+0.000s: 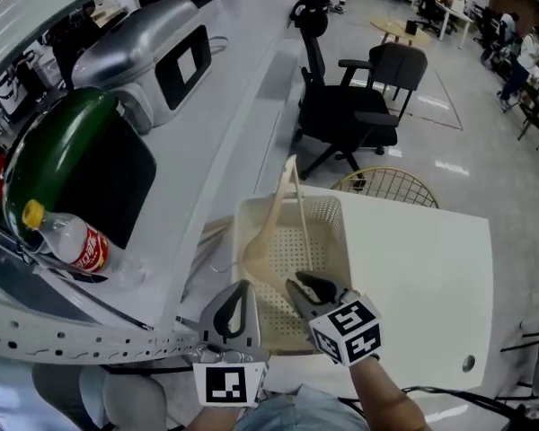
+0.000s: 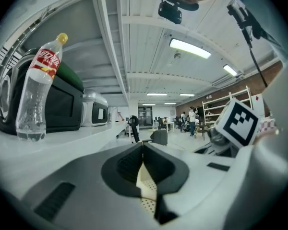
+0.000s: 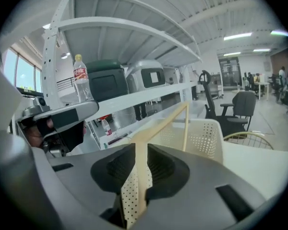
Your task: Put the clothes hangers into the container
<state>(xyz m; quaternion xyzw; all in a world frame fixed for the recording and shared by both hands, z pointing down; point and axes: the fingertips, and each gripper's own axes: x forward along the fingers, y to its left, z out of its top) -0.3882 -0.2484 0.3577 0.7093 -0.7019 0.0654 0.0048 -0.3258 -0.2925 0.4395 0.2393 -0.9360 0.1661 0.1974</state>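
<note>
A beige clothes hanger (image 1: 274, 218) stands tilted in the cream perforated basket (image 1: 334, 206) on the white table. Its top reaches above the basket's far rim. My right gripper (image 1: 304, 287) is shut on the hanger's lower part, over the near half of the basket. In the right gripper view the hanger (image 3: 169, 121) runs up from between the jaws (image 3: 140, 150) toward the basket (image 3: 204, 138). My left gripper (image 1: 242, 287) hovers at the basket's near left corner, shut with nothing in it. In the left gripper view its tips (image 2: 143, 150) meet, with perforated basket wall showing below them.
A shelf on the left carries a red-labelled water bottle (image 1: 72, 241), a green and black appliance (image 1: 72, 151) and a silver one (image 1: 153, 52). A black office chair (image 1: 350, 106) and a wire chair (image 1: 386, 187) stand beyond the table (image 1: 422, 277).
</note>
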